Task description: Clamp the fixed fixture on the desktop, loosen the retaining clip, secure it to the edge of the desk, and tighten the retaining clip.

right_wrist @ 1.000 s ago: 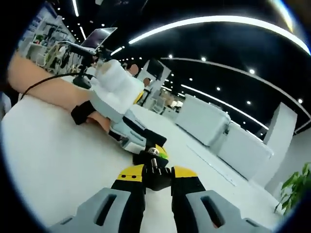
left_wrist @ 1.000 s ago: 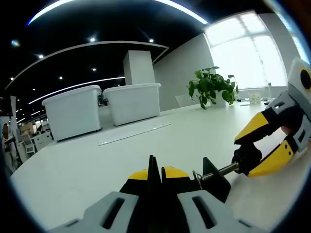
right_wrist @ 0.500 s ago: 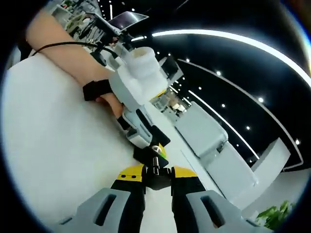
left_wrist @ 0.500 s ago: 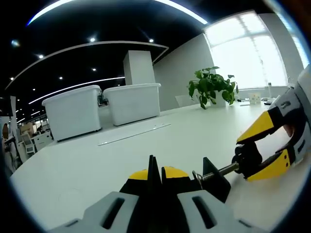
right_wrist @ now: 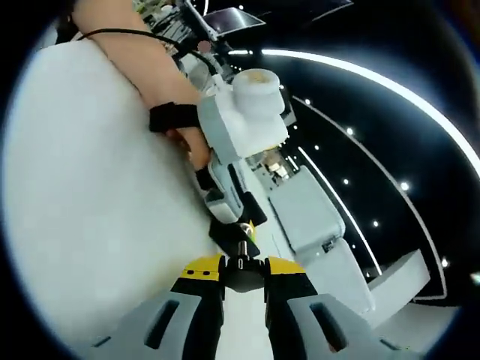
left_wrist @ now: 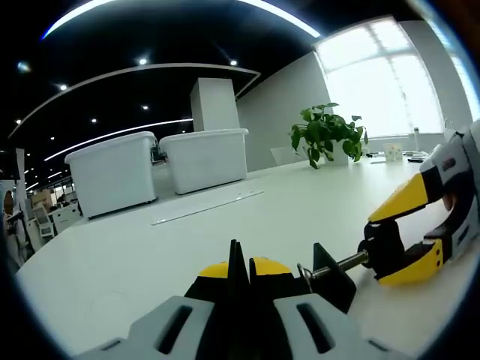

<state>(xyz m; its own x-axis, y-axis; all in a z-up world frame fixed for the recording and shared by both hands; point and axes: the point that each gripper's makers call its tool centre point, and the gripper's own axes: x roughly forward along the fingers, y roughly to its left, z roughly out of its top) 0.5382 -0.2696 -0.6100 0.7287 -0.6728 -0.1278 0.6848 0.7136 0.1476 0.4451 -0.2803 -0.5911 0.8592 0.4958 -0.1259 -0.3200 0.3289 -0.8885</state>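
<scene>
My left tool (left_wrist: 238,264) grips the fixture (left_wrist: 327,279) shut on the bench (left_wrist: 150,247); my right tool (right_wrist: 244,264) is closed on its screw knob (right_wrist: 241,271). I should twist steadily, keeping the left clamped firm.

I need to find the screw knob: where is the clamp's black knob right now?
In the left gripper view the black knob sits low right, between the right gripper's yellow tips, at the end of the threaded screw.

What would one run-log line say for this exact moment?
left gripper: shut on clamp fixture | right gripper: shut on screw knob | fixture on white desk | phase: turning retaining screw
</scene>
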